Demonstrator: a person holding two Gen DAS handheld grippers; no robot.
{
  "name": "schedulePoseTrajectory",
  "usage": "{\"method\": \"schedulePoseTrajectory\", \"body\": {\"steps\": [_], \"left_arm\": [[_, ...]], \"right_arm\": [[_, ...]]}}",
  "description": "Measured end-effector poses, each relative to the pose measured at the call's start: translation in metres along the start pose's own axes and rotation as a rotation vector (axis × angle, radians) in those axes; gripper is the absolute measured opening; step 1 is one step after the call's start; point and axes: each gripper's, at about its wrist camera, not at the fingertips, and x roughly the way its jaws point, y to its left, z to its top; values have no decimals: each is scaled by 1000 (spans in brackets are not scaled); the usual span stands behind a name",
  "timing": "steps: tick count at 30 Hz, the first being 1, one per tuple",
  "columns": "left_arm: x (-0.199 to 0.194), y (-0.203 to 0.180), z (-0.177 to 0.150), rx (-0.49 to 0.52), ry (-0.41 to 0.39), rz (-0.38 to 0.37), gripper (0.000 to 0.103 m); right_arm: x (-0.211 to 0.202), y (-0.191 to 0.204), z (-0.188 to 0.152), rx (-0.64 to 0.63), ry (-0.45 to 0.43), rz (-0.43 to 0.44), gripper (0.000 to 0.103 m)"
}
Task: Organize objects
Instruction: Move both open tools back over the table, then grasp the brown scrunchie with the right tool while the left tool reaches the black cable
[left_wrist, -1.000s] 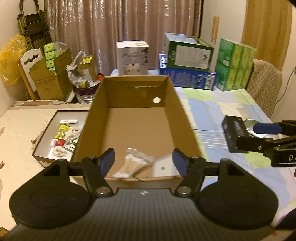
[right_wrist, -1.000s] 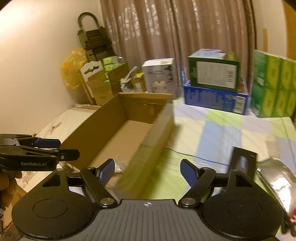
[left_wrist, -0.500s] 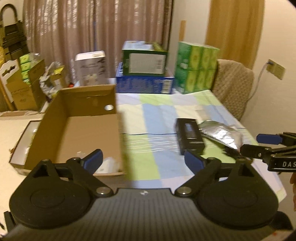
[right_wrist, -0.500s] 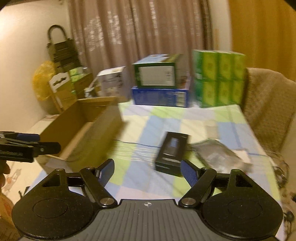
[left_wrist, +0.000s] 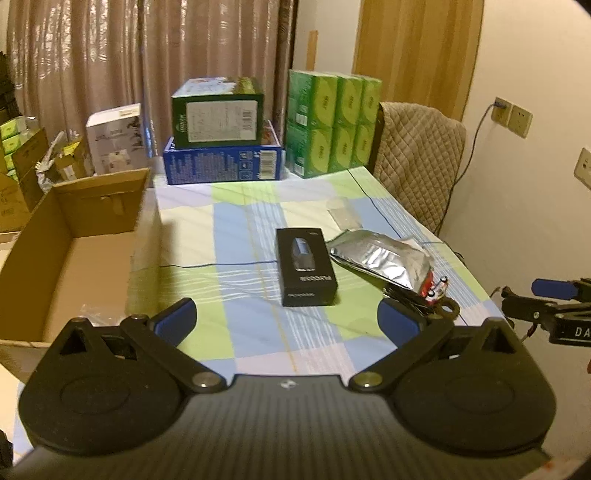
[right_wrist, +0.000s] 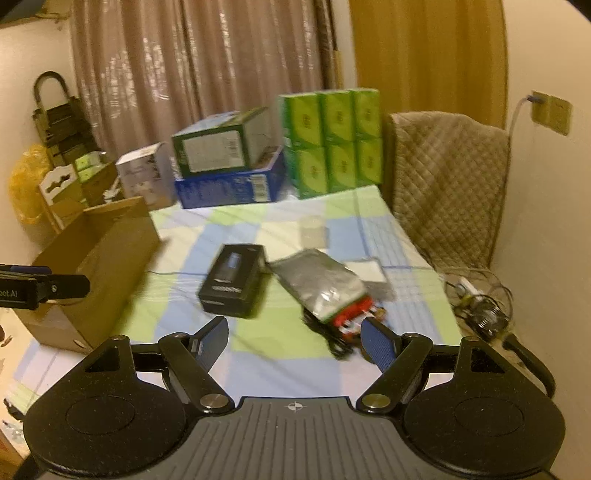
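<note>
Black box (left_wrist: 306, 266) flat on checked cloth, foil pouch (left_wrist: 380, 258) touching beside. Left gripper (left_wrist: 288, 319) opening, empty; right gripper (right_wrist: 293, 341) spread, empty. Risk: jaws snagging pouch, dragging both.

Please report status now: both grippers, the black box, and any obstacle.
Left gripper opening, empty. Right gripper open, empty. Black box flat on tablecloth, untouched. Silver pouch beside it.

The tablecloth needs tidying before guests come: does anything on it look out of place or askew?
Yes. The silver foil pouch lies crumpled, partly covering a red packet and a black cord near the table's edge. The black box lies loose beside it, outside the cardboard box.
</note>
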Motion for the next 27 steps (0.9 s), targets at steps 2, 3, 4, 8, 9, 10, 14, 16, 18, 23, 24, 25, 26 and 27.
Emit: {"method": "schedulePoseTrajectory", "body": {"steps": [2,3,4,8,9,10,14,16,18,23,24,25,26,27], "left_arm": [[5,-5,-2,1,10,-7,102],[9,-8,-2,4,15,-10,102],[12,-10,-3,6,18,-13,102],[23,-18,-4,18,29,-28,102],[25,-20,-4,22,31,-30,102],[28,-22,-5,26,34,-30,102],[41,-27,-5,32,50,-35,102],[47,-29,-5,36,56,-38,102],[55,-31,-6,41,63,-39,102],[77,-34,-8,45,83,-37,102],[81,-34,-8,44,87,-38,102],[87,-35,-8,42,91,-40,102],[91,-36,-9,41,94,-41,102],[97,-37,-10,42,100,-41,102]], "right_arm": [[-1,-10,-5,15,6,-16,76],[-1,-14,-8,20,10,-21,76],[-1,-18,-10,26,14,-25,76],[4,-33,-16,41,32,-43,76],[5,-35,-18,44,35,-47,76],[6,-38,-20,47,37,-50,76],[14,-48,-25,54,50,-58,76],[20,-52,-26,51,57,-63,76],[27,-55,-28,46,66,-68,76],[45,-64,-33,45,89,-72,76],[50,-66,-34,43,93,-72,76],[54,-67,-34,40,97,-73,76],[59,-69,-35,36,104,-78,76],[64,-71,-35,33,110,-82,76]]}}
